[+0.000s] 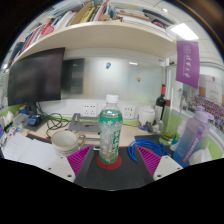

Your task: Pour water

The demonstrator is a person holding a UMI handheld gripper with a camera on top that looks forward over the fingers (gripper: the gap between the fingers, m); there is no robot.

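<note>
A clear plastic water bottle [110,125] with a green label and a white cap stands upright on a red round disc [110,160], which lies on a dark flat surface. My gripper [111,158] is open. The bottle's lower part stands between the two magenta pads [82,157], with a small gap at each side. A white cup [66,140] stands on the desk just left of the left finger and a little beyond it.
A dark monitor [40,78] stands at the back left. A pale purple bottle [192,135] stands to the right, with a purple sign [187,60] above it. A shelf with books [100,20] runs overhead. Cables and small items clutter the desk behind the bottle.
</note>
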